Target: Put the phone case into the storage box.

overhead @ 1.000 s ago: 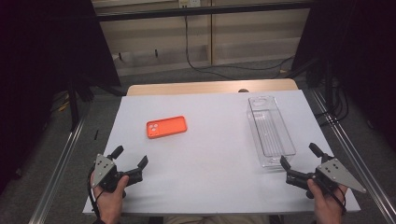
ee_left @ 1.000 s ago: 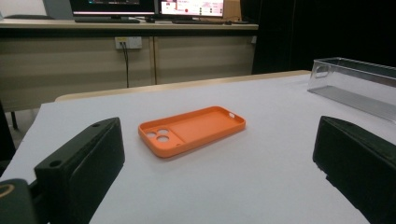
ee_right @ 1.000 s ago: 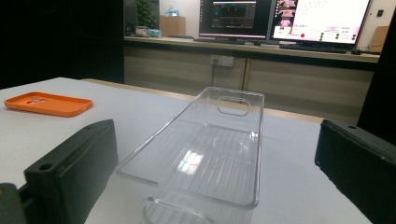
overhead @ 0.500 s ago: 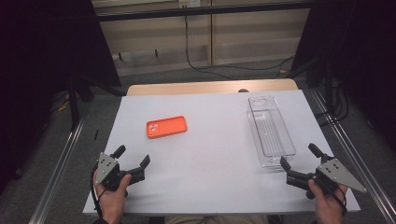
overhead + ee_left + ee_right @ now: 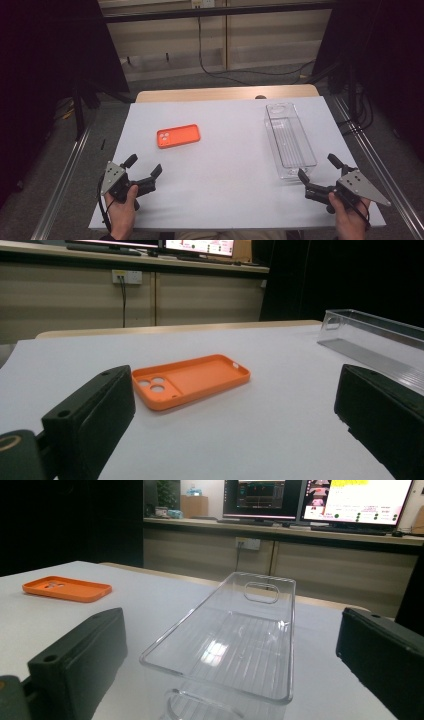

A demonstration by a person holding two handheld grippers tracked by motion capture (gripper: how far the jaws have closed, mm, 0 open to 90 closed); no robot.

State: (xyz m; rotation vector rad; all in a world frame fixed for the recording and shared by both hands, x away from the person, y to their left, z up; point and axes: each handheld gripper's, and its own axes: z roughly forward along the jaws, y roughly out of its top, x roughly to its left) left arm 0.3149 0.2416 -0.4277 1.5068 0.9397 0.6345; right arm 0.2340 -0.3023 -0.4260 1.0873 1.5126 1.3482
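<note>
An orange phone case point(image 5: 178, 136) lies open side up on the white table top point(image 5: 225, 150), left of the middle; it also shows ahead of the left jaws point(image 5: 190, 379) and far left in the right gripper view point(image 5: 67, 588). A clear, empty plastic bin point(image 5: 289, 139) stands lengthwise at the right point(image 5: 235, 640) point(image 5: 372, 340). My left gripper point(image 5: 143, 167) rests near the front left corner, open and empty, a little short of the case. My right gripper point(image 5: 319, 167) sits at the front right, open and empty, just short of the bin's near end.
The table's wooden far edge point(image 5: 225, 94) borders a floor with cables point(image 5: 235, 70). Metal rails point(image 5: 65, 175) run along both sides of the table. Monitors point(image 5: 320, 500) stand on a counter beyond.
Both grippers have barely shifted; the left one has edged slightly forward. The case and bin have not moved.
</note>
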